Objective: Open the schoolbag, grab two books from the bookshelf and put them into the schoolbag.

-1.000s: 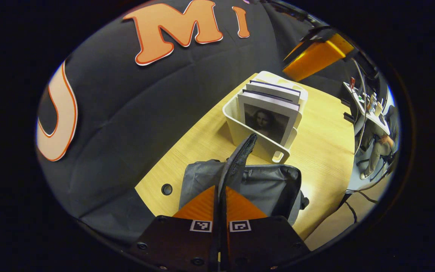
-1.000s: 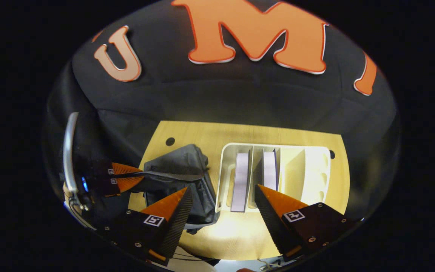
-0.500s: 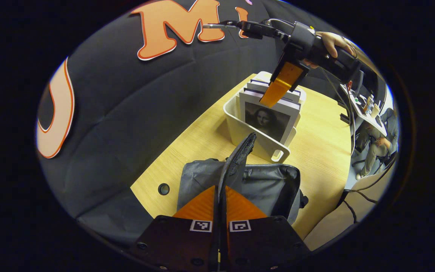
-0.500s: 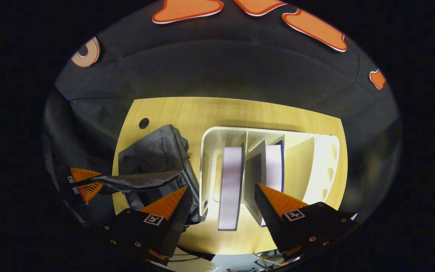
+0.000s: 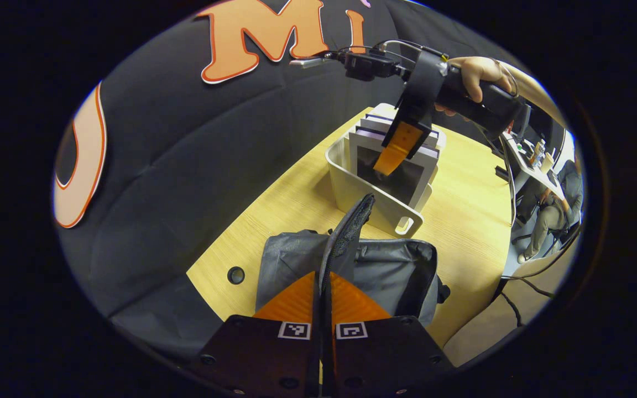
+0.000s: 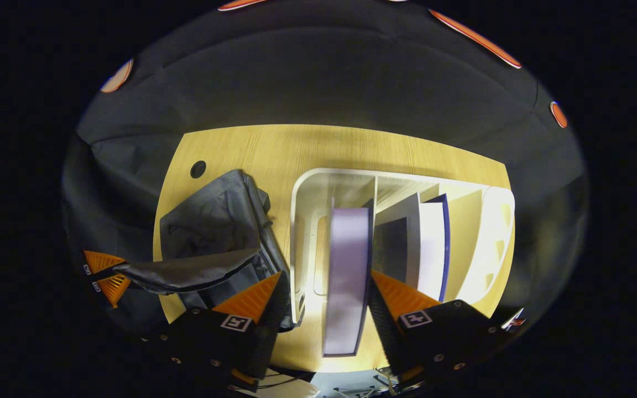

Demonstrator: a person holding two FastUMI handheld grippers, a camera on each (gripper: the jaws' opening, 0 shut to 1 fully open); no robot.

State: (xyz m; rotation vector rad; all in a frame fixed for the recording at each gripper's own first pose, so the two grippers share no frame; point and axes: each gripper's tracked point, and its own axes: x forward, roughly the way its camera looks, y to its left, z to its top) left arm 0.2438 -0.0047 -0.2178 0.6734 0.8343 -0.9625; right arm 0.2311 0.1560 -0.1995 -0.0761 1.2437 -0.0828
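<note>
Right gripper view showed the right gripper (image 6: pixel 327 290) spread, straddling a stiff book (image 6: pixel 346 276) in the bookshelf (image 6: pixel 302 221). Its top edge looked the surest hold. The left gripper (image 5: pixel 323 287) pinched the soft schoolbag flap (image 5: pixel 349 235).

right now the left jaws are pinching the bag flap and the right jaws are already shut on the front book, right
Not quite: in the right gripper view the right gripper is open, straddling the front book in the white rack. The left gripper does pinch the schoolbag flap.

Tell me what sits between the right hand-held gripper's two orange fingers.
In the right gripper view, the lavender-edged book standing in the white plastic bookshelf sits between the open right hand-held gripper fingers, not yet pinched.
</note>
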